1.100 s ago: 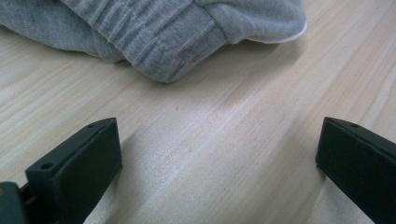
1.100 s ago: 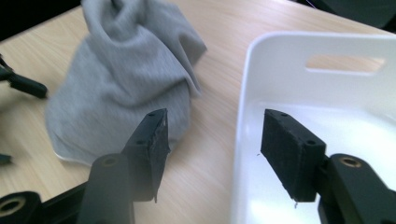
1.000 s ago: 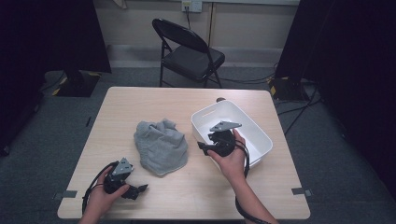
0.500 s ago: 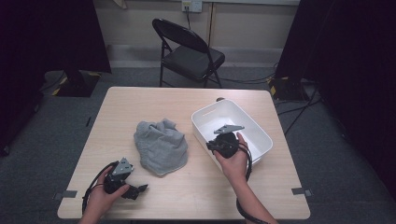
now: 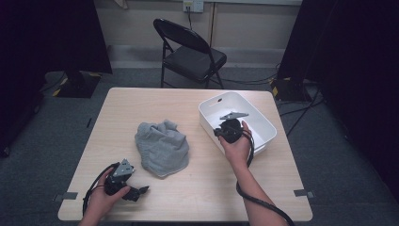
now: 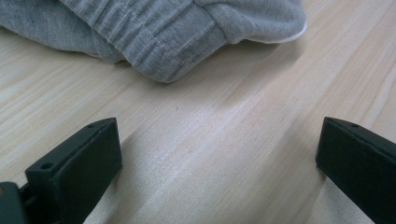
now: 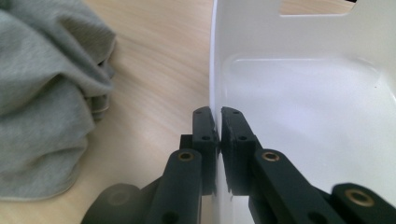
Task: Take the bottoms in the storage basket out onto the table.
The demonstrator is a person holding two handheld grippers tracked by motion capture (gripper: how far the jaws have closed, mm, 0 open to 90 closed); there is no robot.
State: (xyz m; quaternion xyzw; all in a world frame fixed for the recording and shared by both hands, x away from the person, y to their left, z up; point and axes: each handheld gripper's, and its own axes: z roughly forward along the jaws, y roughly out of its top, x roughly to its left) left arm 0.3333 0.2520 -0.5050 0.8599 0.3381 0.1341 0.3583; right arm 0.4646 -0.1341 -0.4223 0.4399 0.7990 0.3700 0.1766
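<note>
The right gripper [image 7: 217, 122] is pinching the white bin's [image 7: 327, 116] near wall between closed fingers; the left gripper [image 6: 219, 163], fingers spread, is sitting just short of the grey cloth [image 6: 177, 28], away from the bin.

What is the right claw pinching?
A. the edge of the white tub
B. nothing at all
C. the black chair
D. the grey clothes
A. In the right gripper view the right claw has its two black jaws closed on the thin wall of the white tub, one jaw outside and one inside, while the grey clothes lie apart on the table.
</note>
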